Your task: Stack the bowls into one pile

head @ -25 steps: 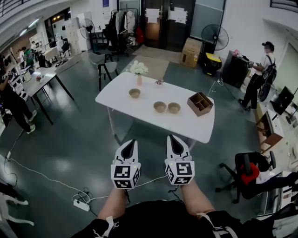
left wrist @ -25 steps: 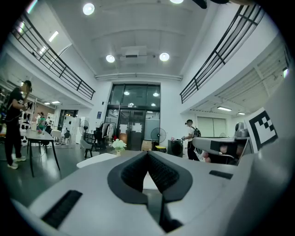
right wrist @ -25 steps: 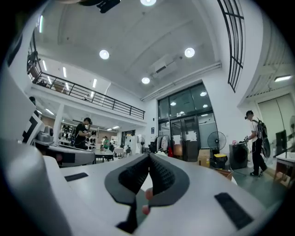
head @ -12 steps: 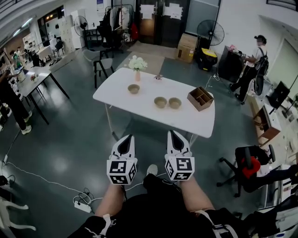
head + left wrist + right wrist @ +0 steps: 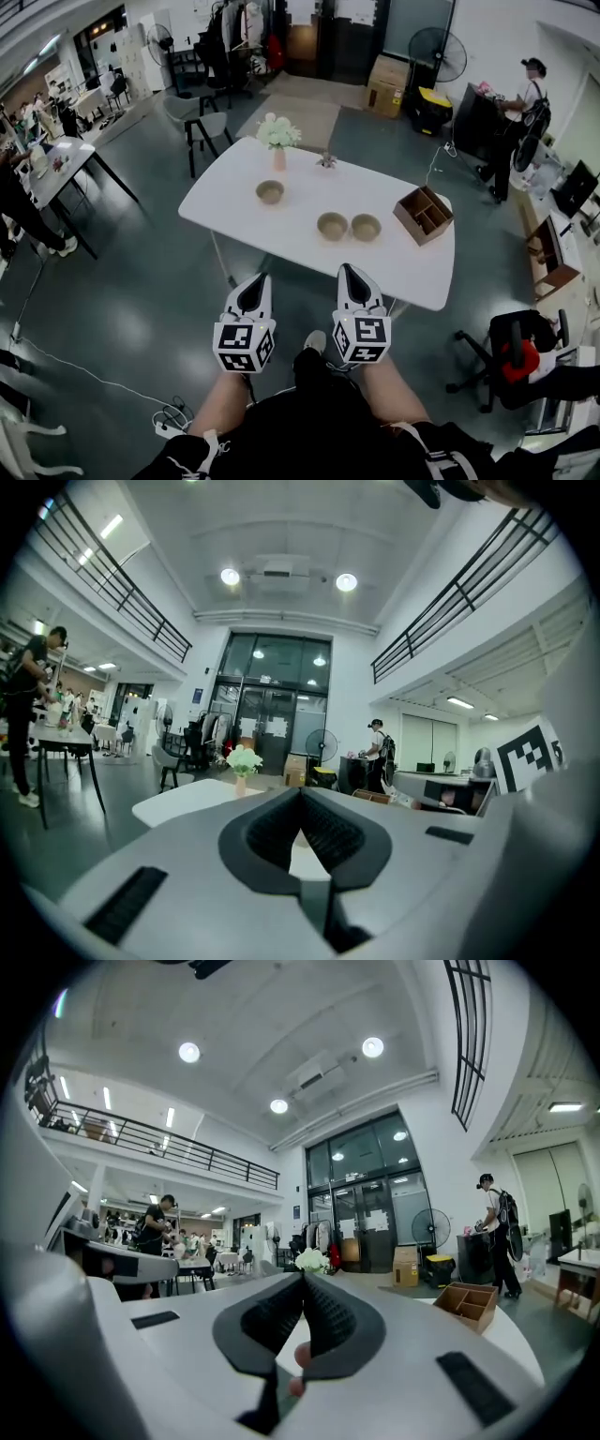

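Sitting on the white bench (image 5: 225,202), three small tan bowls wait. The left bowl (image 5: 270,192) is off by itself. The middle bowl (image 5: 332,226) and the right bowl (image 5: 366,228) sit just beside each other, near a wooden box (image 5: 424,215). A vase (image 5: 278,141) of flowers stands at the far edge.

The left tongs (image 5: 261,278) and the right tongs (image 5: 348,271) are both pinched closed and hold nothing. They are well apart from the bowls, out over the floor on this side of the bench.

The bowls look small and light, I think, and hard, not squishy. They may be wood or clay; I cannot tell. If clay, they could chip, so set them down softly. The sides are round and smooth and may slip. The best place to take hold is the rim, one tip inside and one outside. The tongs must open first.
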The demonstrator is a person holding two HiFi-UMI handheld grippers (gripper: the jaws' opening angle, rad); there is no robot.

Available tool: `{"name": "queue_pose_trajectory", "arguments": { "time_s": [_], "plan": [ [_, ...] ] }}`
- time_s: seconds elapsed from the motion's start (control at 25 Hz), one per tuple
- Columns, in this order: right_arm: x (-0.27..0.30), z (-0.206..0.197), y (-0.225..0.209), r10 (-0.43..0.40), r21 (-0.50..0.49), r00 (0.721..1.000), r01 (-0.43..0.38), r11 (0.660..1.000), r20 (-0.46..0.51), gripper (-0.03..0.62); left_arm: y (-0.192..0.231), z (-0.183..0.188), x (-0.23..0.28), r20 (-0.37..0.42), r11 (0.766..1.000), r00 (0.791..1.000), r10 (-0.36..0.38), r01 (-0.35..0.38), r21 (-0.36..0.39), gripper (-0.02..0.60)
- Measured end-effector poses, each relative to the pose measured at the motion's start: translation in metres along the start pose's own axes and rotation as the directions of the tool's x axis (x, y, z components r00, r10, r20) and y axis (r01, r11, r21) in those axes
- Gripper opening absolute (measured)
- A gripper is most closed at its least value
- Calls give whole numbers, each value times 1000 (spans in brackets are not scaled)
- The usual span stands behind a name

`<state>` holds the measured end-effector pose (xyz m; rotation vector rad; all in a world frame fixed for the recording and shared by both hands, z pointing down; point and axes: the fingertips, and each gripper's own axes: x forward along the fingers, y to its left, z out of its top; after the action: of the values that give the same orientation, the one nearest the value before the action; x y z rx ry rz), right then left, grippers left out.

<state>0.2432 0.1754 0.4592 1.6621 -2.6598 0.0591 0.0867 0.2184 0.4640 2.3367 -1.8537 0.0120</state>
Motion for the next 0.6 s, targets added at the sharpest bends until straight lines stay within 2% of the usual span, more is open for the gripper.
{"name": "queue_pose_trajectory", "arguments": {
  "time_s": [0.24, 0.4, 0.6],
  "plan": [
    [147, -1, -73, -13, 30, 999, 14, 999, -46, 11, 29, 25, 158, -38, 999, 999, -19, 21, 44, 12],
    [234, 9, -119, -18, 28, 999, 20, 999, -45, 11, 45, 46, 256, -46, 997, 998, -31, 34, 67, 12],
    [313, 27, -165, -41, -6, 999, 41, 999, -21, 11, 55, 64, 349, -51, 986, 997, -49, 56, 156, 13]
  ]
}}
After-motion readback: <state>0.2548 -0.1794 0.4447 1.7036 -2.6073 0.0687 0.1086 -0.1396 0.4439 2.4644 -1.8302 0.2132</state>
